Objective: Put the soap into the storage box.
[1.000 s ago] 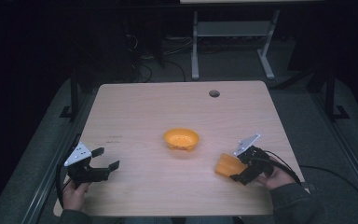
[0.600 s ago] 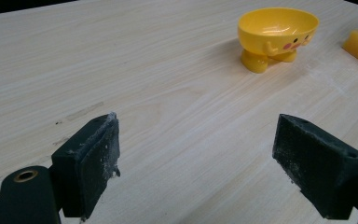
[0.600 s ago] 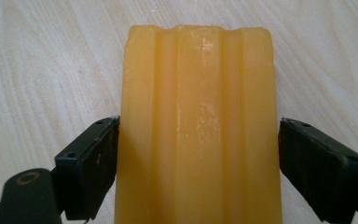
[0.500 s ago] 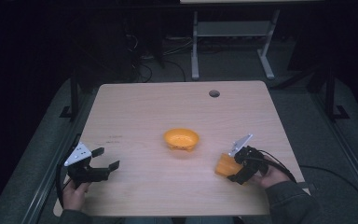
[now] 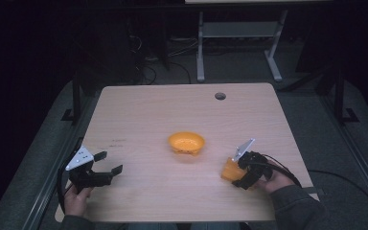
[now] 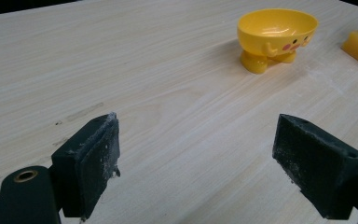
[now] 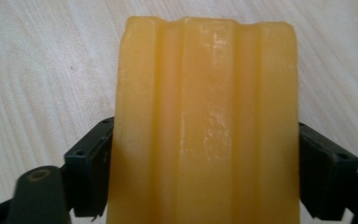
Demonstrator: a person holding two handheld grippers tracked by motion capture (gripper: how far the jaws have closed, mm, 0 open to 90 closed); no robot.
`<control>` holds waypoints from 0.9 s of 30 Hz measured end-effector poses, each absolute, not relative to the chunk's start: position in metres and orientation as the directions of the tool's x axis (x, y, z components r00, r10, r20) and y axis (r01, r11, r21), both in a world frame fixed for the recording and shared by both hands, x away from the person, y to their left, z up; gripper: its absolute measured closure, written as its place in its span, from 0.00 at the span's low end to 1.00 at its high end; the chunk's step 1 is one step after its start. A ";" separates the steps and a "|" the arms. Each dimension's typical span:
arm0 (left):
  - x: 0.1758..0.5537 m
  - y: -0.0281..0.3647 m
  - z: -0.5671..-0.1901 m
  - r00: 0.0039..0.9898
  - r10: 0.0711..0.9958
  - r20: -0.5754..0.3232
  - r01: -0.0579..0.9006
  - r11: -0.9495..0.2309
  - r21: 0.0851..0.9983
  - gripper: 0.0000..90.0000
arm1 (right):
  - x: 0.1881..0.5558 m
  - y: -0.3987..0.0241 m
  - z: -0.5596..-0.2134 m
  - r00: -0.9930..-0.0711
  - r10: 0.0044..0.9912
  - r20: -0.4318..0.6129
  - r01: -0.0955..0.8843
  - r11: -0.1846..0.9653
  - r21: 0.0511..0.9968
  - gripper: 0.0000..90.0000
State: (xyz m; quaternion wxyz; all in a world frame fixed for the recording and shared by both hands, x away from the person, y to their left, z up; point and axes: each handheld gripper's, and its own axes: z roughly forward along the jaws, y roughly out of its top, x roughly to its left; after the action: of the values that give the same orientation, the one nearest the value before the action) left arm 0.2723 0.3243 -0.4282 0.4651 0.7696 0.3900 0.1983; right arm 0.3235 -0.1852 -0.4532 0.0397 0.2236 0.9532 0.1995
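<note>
Right gripper view has my right gripper (image 7: 205, 163) with its jaws clamped on the ridged orange block (image 7: 205, 116), low over the tabletop (image 5: 139, 120); my left gripper (image 6: 209, 163) waits spread and empty, facing the yellow footed bowl (image 6: 277, 32), probably the block's destination.

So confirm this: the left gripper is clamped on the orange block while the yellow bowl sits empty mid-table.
Wrong gripper. The right gripper is clamped on the orange block, as the right gripper view shows, a finger on each side. The left gripper is open, holding nothing. The yellow bowl does sit empty mid-table.
</note>
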 end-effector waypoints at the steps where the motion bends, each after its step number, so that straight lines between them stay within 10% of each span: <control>1: 0.272 0.324 -0.428 0.617 0.785 -0.058 0.416 -0.263 0.870 0.16 | 0.323 -0.185 -0.454 -0.896 0.443 0.013 0.411 0.821 0.395 0.21; 27: 0.272 0.326 -0.428 0.611 0.789 -0.064 0.416 -0.251 0.874 0.16 | 0.322 -0.187 -0.448 -0.908 0.420 0.000 0.381 0.823 0.421 0.23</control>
State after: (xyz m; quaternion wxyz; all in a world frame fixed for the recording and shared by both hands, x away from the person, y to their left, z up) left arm 0.2719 0.3262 -0.4276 0.4686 0.7656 0.3934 0.1989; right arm 0.3220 -0.1875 -0.4485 0.0465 0.2099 0.9537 0.2104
